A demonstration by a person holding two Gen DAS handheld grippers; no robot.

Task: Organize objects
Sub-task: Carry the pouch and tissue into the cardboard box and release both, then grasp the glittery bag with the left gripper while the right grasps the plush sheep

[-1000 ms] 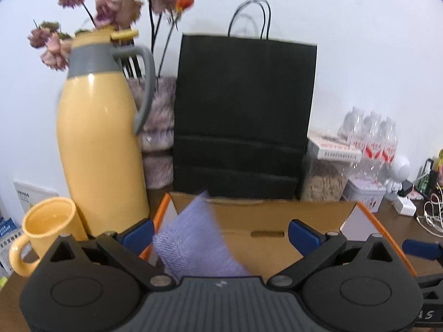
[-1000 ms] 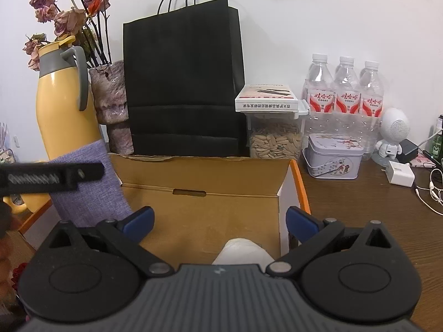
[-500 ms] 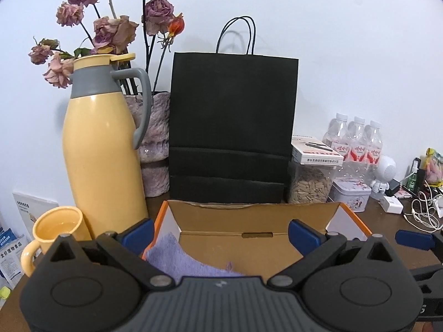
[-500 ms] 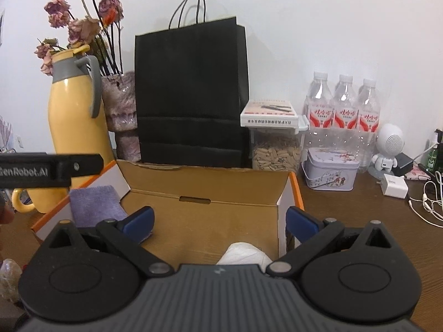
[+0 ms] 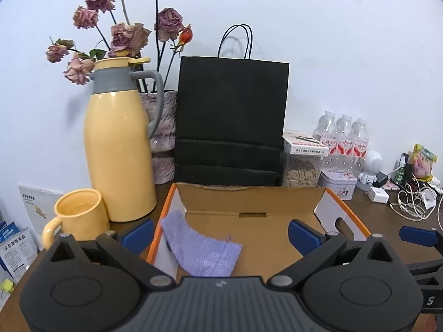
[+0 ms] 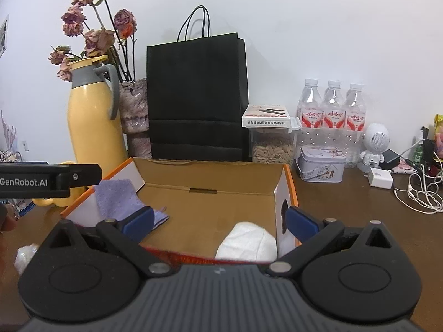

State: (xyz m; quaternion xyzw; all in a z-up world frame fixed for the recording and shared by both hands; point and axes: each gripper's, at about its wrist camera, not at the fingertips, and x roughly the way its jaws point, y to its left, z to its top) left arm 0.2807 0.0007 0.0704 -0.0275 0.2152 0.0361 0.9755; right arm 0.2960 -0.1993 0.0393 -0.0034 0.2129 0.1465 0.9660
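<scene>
An open cardboard box [image 5: 249,197] [image 6: 210,175] with orange-edged white sides stands on the brown table. A purple cloth [image 5: 200,250] [image 6: 117,197] lies inside it, slumped against the left wall. A white crumpled cloth [image 6: 247,242] rests in the box's near right corner. My left gripper [image 5: 221,233] hovers open above the box's near edge, holding nothing. My right gripper [image 6: 218,218] is open over the box front, empty. The left gripper's body [image 6: 41,181] shows at the left of the right wrist view.
Behind the box stand a yellow thermos [image 5: 119,149], a yellow mug [image 5: 79,218], a vase of dried roses [image 5: 163,135], a black paper bag [image 5: 231,121], a seed jar [image 6: 272,146], three water bottles [image 6: 332,116] and a tin [image 6: 321,167]. Cables [image 6: 423,191] lie at right.
The left gripper let go of the purple cloth, which dropped into the box's left side. Both grippers have pulled back and risen away from the box.
</scene>
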